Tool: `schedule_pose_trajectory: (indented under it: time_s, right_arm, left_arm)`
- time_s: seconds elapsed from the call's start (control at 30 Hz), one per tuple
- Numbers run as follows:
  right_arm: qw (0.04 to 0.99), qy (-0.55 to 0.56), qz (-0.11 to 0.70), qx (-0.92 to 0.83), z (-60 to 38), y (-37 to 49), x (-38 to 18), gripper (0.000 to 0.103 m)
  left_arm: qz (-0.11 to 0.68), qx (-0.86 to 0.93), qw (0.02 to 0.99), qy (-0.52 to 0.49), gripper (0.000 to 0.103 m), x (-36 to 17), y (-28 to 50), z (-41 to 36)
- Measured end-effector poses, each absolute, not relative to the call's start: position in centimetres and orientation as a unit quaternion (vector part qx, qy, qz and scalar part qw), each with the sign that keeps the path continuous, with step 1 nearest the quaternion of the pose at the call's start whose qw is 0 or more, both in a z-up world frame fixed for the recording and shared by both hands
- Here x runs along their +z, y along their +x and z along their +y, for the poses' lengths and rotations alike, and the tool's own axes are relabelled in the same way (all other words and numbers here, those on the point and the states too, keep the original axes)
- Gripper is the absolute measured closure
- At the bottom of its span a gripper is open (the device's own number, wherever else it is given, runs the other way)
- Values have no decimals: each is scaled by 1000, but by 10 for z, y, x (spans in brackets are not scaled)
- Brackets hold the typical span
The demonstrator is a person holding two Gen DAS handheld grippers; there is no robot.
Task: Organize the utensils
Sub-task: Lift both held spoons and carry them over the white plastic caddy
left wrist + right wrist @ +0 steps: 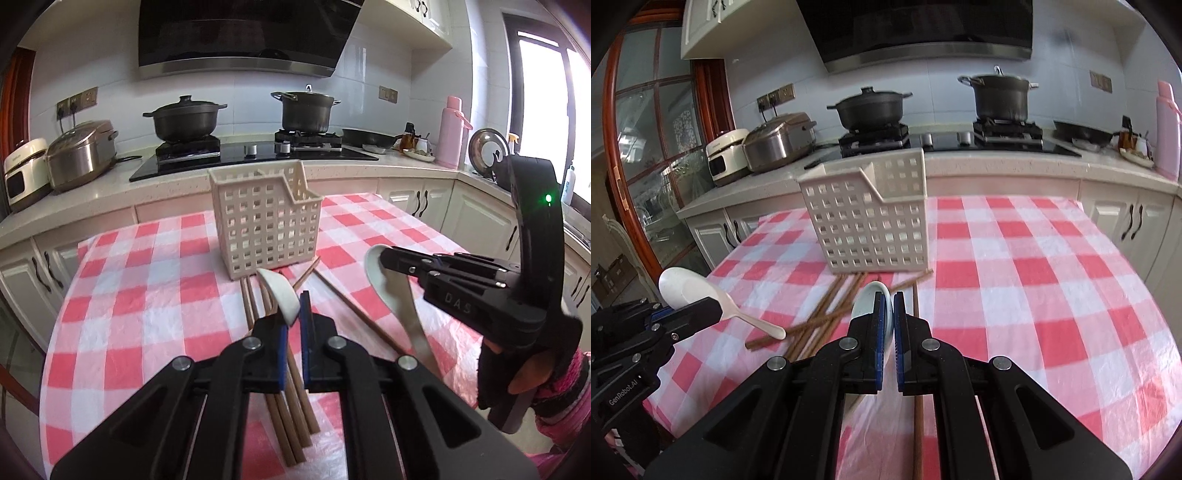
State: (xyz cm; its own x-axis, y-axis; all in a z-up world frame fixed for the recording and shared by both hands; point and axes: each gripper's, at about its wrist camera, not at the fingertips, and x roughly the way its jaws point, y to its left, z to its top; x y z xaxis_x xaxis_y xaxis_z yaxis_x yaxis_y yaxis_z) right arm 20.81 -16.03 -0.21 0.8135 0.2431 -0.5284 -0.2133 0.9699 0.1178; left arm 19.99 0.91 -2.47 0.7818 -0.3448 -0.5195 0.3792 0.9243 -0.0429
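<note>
Nearest, brown chopsticks (pixel 291 402) lie scattered on the checked tablecloth (pixel 1034 280), with the perforated utensil basket (pixel 267 221) upright beyond them. Both tools are raised: the left gripper (pixel 293 314) is clamped on a white spoon (pixel 280 295), and the right gripper (pixel 888 314) pinches a pale spoon (pixel 866 299).

A slotted basket (pixel 873 218) stands mid-table on the checked cloth (pixel 1034 277), open-topped; scattered chopsticks (pixel 827 314) clutter the cloth just in front of it, while the cloth to its right lies bare
</note>
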Motion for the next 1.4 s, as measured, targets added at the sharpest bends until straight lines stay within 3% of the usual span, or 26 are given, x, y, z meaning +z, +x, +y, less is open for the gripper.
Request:
schedule_pose_trajectory:
  time_s: [0.37, 0.97, 1.4]
  right_arm:
    - [970, 6, 213, 121, -153, 243, 33, 98]
    - [980, 14, 160, 117, -148, 312, 88, 98]
    - [984, 11, 137, 111, -152, 333, 119, 98]
  left_arm:
    - [286, -184, 940, 19, 97, 11, 248, 6]
    - [226, -183, 957, 17, 97, 112, 305, -12]
    - [186, -122, 975, 13, 97, 125, 352, -12]
